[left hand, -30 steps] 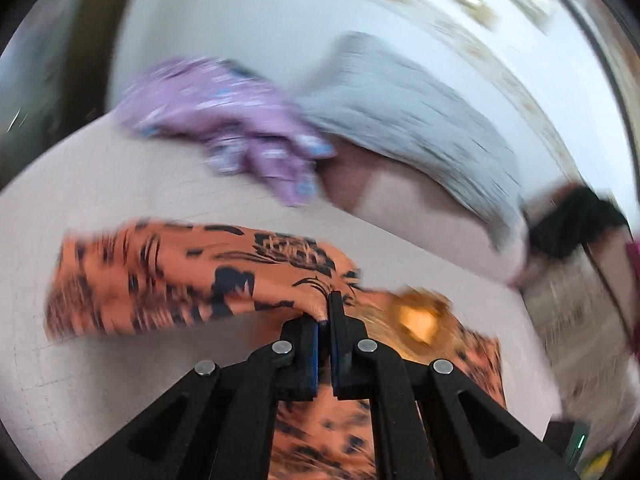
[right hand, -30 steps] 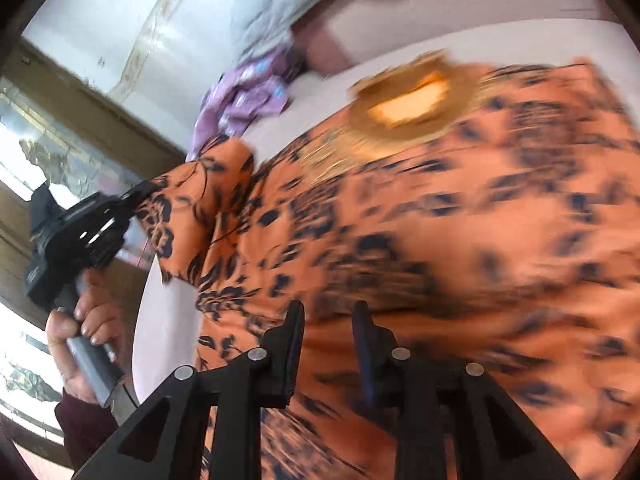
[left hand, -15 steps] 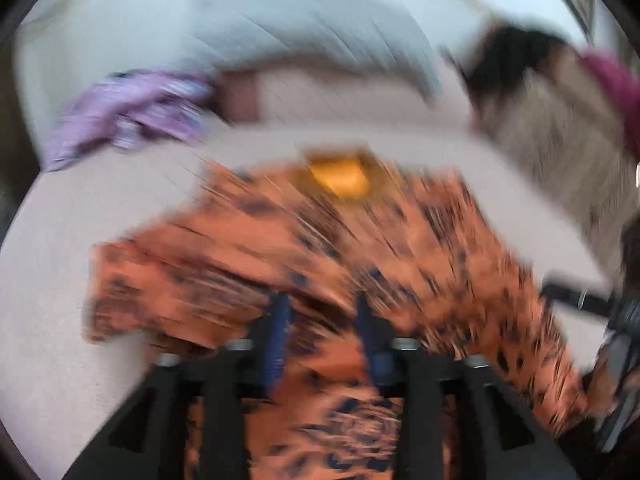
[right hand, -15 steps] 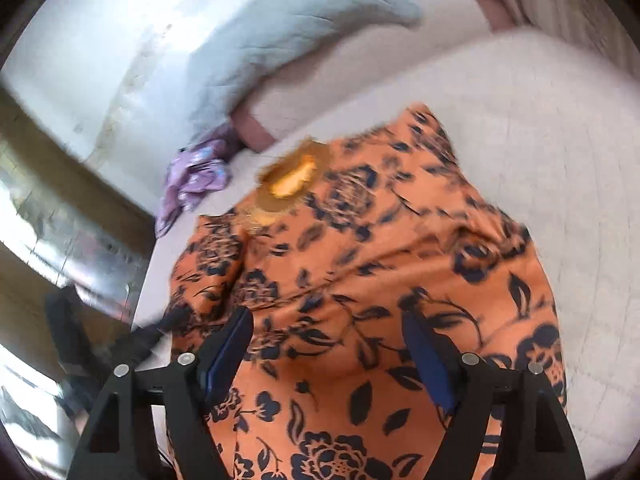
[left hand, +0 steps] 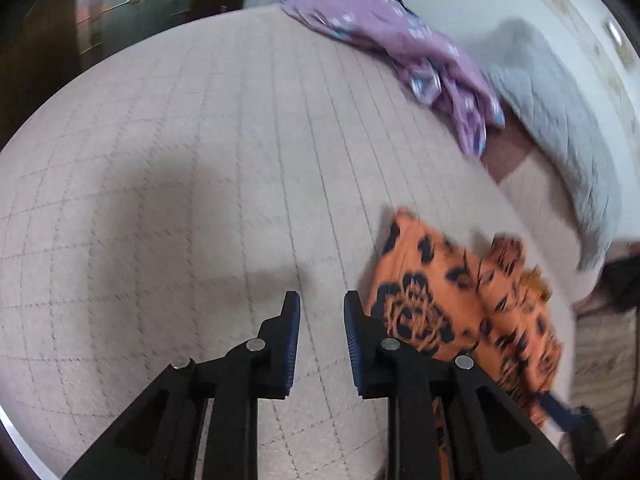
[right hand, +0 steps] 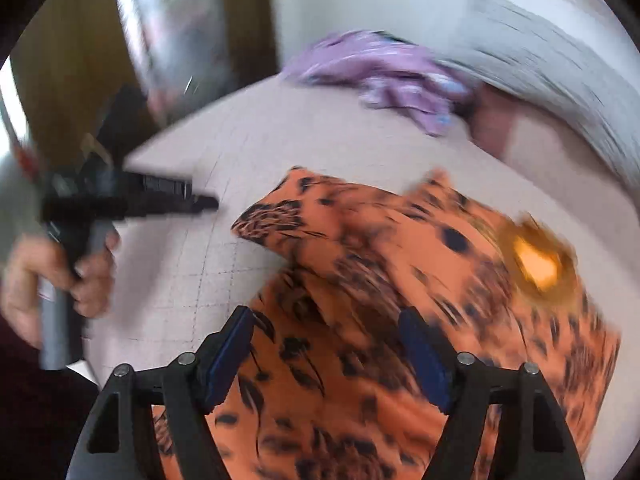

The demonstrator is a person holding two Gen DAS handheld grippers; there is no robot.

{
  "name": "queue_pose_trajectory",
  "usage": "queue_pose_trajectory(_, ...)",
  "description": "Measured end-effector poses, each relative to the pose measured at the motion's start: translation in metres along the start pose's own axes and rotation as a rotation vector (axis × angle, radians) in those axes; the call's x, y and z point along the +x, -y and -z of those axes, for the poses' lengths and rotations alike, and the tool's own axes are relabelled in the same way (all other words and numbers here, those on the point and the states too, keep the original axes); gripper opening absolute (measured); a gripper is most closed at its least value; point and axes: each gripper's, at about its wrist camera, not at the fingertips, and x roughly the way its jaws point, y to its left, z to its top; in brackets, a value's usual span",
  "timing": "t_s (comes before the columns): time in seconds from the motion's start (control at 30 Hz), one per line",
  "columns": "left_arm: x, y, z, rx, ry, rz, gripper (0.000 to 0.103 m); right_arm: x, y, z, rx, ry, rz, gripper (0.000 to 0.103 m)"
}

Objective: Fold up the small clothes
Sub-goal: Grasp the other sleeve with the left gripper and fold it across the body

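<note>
Folding looks barely started imo: orange floral top [right hand: 400,320] lies spread on the quilted bed [left hand: 200,160], sleeve out. Right gripper [right hand: 326,354] gapes wide above it, gripping nothing; left gripper [left hand: 318,340] is narrowly parted, empty, beside it. Purple garment [left hand: 392,40] sits crumpled, well apart.

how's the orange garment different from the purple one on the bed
The orange garment is spread mostly flat near the grippers; the purple garment lies bunched in a heap at the far edge. The orange garment has a bold black floral print, while the purple garment shows small pale markings. Both rest on the quilted bed cover, held by neither gripper.
</note>
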Motion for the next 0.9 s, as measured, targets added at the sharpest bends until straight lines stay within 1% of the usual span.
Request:
queue_pose_trajectory(0.07,-0.006,-0.006,-0.006,-0.019,0.028,-0.029,0.031,0.02,-0.017,-0.012,-0.084,-0.032,0.024,0.077)
queue_pose_trajectory(0.1,-0.006,-0.01,-0.01,-0.024,0.044,-0.075,0.042,0.031,-0.026,-0.018,-0.126,-0.052,0.04,0.077)
queue_pose_trajectory(0.13,-0.006,-0.013,-0.013,-0.029,0.05,-0.104,0.049,0.04,-0.029,-0.021,-0.15,-0.063,0.049,0.078)
queue_pose_trajectory(0.2,0.001,-0.021,-0.024,-0.047,0.034,-0.133,0.05,0.063,-0.038,-0.029,-0.212,-0.108,0.09,0.079)
queue_pose_trajectory(0.3,0.005,-0.034,-0.026,-0.068,-0.002,-0.108,0.05,0.094,-0.048,-0.039,-0.283,-0.147,0.157,0.079)
queue_pose_trajectory(0.4,0.011,-0.038,-0.032,-0.064,-0.005,-0.121,0.05,0.114,-0.054,-0.046,-0.327,-0.143,0.221,0.077)
queue_pose_trajectory(0.43,0.012,-0.035,-0.034,-0.065,0.002,-0.125,0.05,0.118,-0.054,-0.048,-0.322,-0.132,0.224,0.068)
queue_pose_trajectory(0.47,0.011,-0.036,-0.036,-0.068,0.011,-0.127,0.05,0.117,-0.051,-0.051,-0.294,-0.118,0.202,0.029)
queue_pose_trajectory(0.5,0.018,-0.03,-0.04,-0.067,0.02,-0.13,0.05,0.12,-0.045,-0.056,-0.243,-0.132,0.165,0.012)
queue_pose_trajectory(0.53,0.015,-0.03,-0.039,-0.063,0.028,-0.134,0.05,0.118,-0.038,-0.061,-0.185,-0.14,0.151,0.009)
queue_pose_trajectory(0.57,0.012,-0.03,-0.038,-0.054,0.039,-0.141,0.05,0.115,-0.033,-0.063,-0.157,-0.115,0.137,0.007)
queue_pose_trajectory(0.6,0.008,-0.028,-0.036,-0.035,0.056,-0.145,0.05,0.102,-0.025,-0.066,-0.113,-0.065,0.113,0.007)
queue_pose_trajectory(0.67,0.002,-0.021,-0.032,0.005,0.079,-0.13,0.05,0.077,-0.005,-0.07,-0.016,0.005,0.088,0.007)
queue_pose_trajectory(0.73,-0.003,-0.01,-0.027,0.049,0.102,-0.108,0.05,0.038,0.024,-0.07,0.107,0.106,0.045,0.007)
queue_pose_trajectory(0.77,-0.004,0.0,-0.024,0.082,0.118,-0.097,0.05,0.009,0.047,-0.066,0.189,0.178,0.025,0.007)
queue_pose_trajectory(0.8,-0.005,0.007,-0.021,0.106,0.127,-0.087,0.05,-0.009,0.06,-0.062,0.242,0.22,0.014,0.007)
queue_pose_trajectory(0.87,-0.004,0.028,-0.014,0.169,0.142,-0.058,0.05,-0.049,0.094,-0.047,0.355,0.307,-0.004,0.007)
queue_pose_trajectory(0.9,-0.004,0.044,-0.006,0.218,0.152,-0.04,0.05,-0.07,0.117,-0.033,0.423,0.35,-0.008,0.007)
